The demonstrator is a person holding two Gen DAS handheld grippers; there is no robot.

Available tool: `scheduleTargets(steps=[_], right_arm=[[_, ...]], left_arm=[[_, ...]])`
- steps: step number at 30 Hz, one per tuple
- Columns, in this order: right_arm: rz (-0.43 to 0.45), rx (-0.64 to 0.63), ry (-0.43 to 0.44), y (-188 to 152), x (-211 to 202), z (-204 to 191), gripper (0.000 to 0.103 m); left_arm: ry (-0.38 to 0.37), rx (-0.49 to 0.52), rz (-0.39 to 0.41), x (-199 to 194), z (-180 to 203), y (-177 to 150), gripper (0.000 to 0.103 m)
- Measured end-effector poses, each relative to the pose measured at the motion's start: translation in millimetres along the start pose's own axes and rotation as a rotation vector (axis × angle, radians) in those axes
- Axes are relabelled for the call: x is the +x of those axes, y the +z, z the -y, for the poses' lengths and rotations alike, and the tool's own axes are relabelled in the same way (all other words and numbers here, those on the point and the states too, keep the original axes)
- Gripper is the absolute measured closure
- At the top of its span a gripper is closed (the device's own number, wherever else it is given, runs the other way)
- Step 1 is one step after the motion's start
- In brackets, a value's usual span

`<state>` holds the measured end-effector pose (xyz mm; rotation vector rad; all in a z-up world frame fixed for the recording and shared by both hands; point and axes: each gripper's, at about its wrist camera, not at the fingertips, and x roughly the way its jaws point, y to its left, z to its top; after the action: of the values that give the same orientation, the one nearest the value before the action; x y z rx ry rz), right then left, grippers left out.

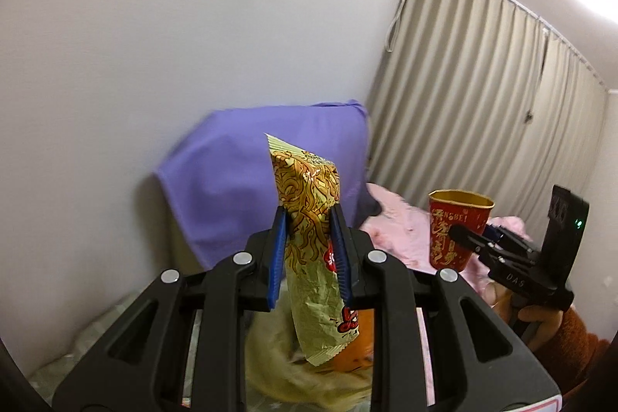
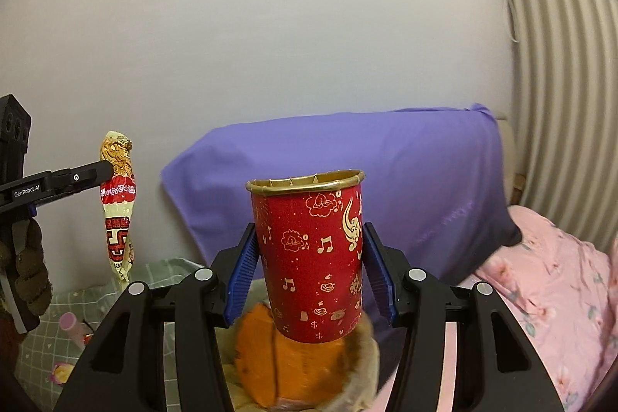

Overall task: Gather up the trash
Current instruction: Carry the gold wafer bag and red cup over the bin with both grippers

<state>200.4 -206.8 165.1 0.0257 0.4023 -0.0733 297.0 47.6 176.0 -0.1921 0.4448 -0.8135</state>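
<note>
We hold two pieces of trash aloft over a bed: the left claw (image 1: pixel 309 250) is closed on a crinkled yellow-green instant-noodle wrapper (image 1: pixel 309 219), its blue pads pinching the packet across the middle so that it stands upright, the sealed top above the fingers and the loose end hanging below. The right claw (image 2: pixel 309 269) grips a red paper cup with gold printed ornaments and a gold rim (image 2: pixel 311 257), held upright between its blue pads (the rim looks slightly dented). In the left wrist view the cup (image 1: pixel 455 230) appears to the right of the wrapper, well apart from it; in the right wrist view the wrapper (image 2: pixel 117 203) hangs at the left. Behind both stands a purple pillow (image 2: pixel 386 180) against the pale wall, beside a pink floral bedsheet (image 2: pixel 552 277) and beige curtains (image 1: pixel 483 95). Below the cup sits a blurred orange object (image 2: pixel 278 365).
</note>
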Motion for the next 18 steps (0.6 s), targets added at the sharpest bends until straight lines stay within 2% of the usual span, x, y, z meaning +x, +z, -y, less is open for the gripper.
scheduleTargets(steps=[5,11,14,17,18], right_arm=[[-0.029,0.023,-0.041,-9,-6,21,0.053],[-0.086,0.034,-0.057,-19,9,37,0.053],[-0.108,0.048,-0.041,-23,17,40,0.053],[-0.151,0.044,0.022,-33,35,39,0.053],[-0.192,0.04,0.066,-40,48,35,0.053]], left_arm=[[-0.086,-0.022,-0.013,40,15,-16,0.081],[-0.17,-0.026,-0.114,103,30,-47,0.081],[-0.123,0.032,-0.221,140,34,-70,0.081],[-0.058,0.07,-0.326,164,28,-97,0.082],[-0.043,0.07,-0.348,168,24,-101,0.083]])
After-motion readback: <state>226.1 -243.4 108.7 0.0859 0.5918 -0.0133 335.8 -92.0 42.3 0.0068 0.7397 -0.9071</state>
